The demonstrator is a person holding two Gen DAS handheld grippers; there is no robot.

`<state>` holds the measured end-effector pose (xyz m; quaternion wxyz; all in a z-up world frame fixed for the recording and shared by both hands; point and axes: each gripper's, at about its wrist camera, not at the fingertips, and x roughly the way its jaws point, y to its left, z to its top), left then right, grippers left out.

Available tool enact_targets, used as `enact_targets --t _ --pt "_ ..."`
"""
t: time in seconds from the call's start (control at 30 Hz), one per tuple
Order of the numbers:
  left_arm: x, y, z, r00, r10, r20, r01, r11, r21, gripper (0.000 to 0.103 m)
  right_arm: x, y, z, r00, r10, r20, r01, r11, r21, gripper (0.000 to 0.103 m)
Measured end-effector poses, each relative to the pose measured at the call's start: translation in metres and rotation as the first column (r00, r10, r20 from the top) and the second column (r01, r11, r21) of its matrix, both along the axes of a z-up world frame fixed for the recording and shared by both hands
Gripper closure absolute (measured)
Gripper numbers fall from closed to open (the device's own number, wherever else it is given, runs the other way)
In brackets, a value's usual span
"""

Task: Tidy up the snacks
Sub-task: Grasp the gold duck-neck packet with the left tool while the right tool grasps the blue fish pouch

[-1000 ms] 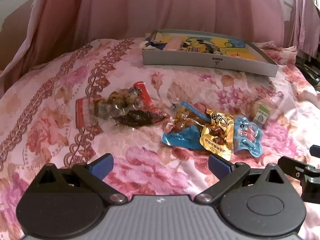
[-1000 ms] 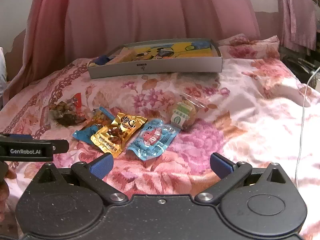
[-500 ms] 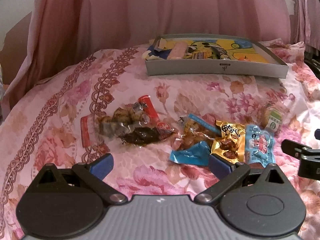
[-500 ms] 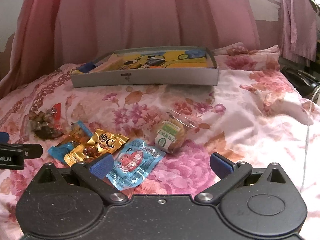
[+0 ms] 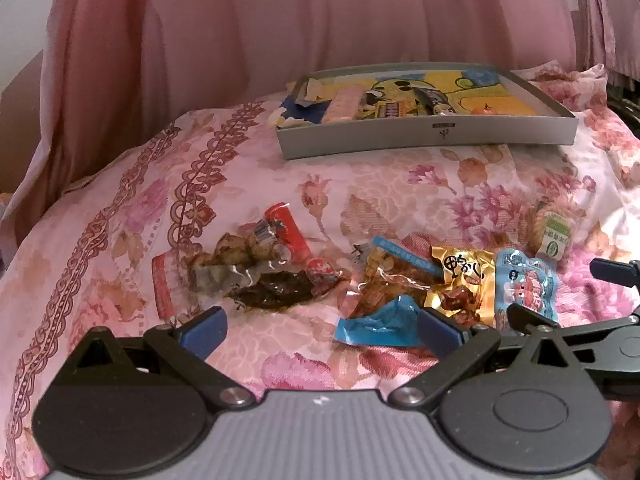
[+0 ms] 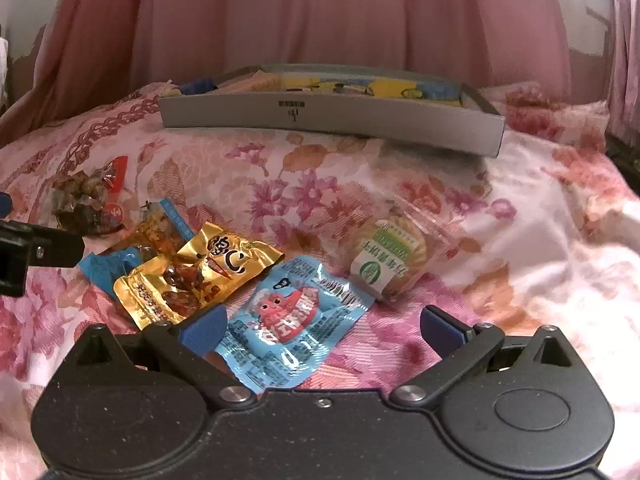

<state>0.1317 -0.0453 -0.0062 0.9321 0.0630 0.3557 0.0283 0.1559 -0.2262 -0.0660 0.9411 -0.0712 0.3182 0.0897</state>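
Note:
Five snacks lie in a row on the floral bedspread. From the left: a clear packet of brown pieces with a red strip (image 5: 260, 268) (image 6: 88, 196), a blue-edged clear packet (image 5: 384, 292) (image 6: 148, 240), a gold packet (image 5: 460, 284) (image 6: 192, 276), a light blue packet (image 5: 524, 288) (image 6: 292, 320) and a green-and-white wrapped cake (image 5: 554, 232) (image 6: 390, 256). My left gripper (image 5: 322, 334) stands open, just short of the brown and blue-edged packets. My right gripper (image 6: 322, 328) is open and low over the light blue packet, which shows between its fingers. Neither holds anything.
A shallow grey tray (image 5: 428, 136) (image 6: 328, 120) sits at the far side of the bed, with a yellow cartoon lining and a few snacks inside. Pink curtains hang behind it. The bedspread is soft and uneven, and it drops away at the right.
My right gripper has moved forward and lower, so the light blue packet now lies between its fingers. The left gripper has shifted only slightly. Both stay open.

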Motion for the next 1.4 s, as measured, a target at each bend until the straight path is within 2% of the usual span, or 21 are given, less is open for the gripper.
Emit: enact_targets --t 0.17,0.43,0.63,0.73,0.83,0.97,1.13,1.23,1.3,1.4 --pt "0.005 -0.004 -0.001 1.0 -0.016 -0.003 0.016 1.0 0.006 0.001 0.0 0.0 -0.003 0.999 0.006 -0.035 -0.006 1.0 0.004 0.001" --pt "0.013 -0.021 -0.002 0.991 -0.128 -0.028 0.129 0.991 0.042 0.001 -0.003 -0.003 -0.001 0.999 -0.005 -0.053 0.004 1.0 -0.028 0.001" --pt "0.021 -0.034 -0.004 0.987 -0.155 -0.033 0.156 0.987 0.048 0.001 -0.01 -0.005 0.004 0.998 -0.022 -0.055 0.016 0.994 -0.11 0.001" --pt "0.023 -0.04 -0.008 0.985 -0.169 -0.04 0.171 0.984 0.056 0.001 -0.016 -0.002 0.007 0.999 0.002 -0.048 -0.011 0.982 -0.187 0.001" --pt "0.025 -0.044 -0.012 0.982 -0.181 -0.05 0.184 0.981 0.061 0.001 -0.022 -0.002 0.009 0.999 0.027 -0.03 -0.033 0.974 -0.225 0.001" --pt "0.027 -0.048 -0.016 0.981 -0.183 -0.059 0.187 0.98 0.073 0.001 -0.02 -0.002 0.008 0.998 0.05 -0.024 -0.054 0.978 -0.199 0.001" --pt "0.031 -0.051 -0.018 0.982 -0.179 -0.064 0.183 0.98 0.075 0.001 -0.007 0.002 -0.003 0.997 0.048 -0.061 -0.057 0.985 -0.165 0.001" --pt "0.032 -0.052 -0.018 0.982 -0.178 -0.063 0.183 0.98 0.077 0.001 -0.001 -0.005 -0.004 0.994 0.03 -0.102 -0.039 0.995 -0.09 0.002" --pt "0.033 -0.052 -0.018 0.982 -0.178 -0.062 0.182 0.98 0.075 0.001 0.002 -0.012 -0.005 0.991 0.023 -0.131 -0.029 0.999 -0.043 0.005" --pt "0.035 -0.052 -0.017 0.982 -0.177 -0.061 0.182 0.981 0.073 0.001 0.001 -0.015 -0.004 0.99 0.036 -0.134 -0.041 0.998 -0.036 0.012"
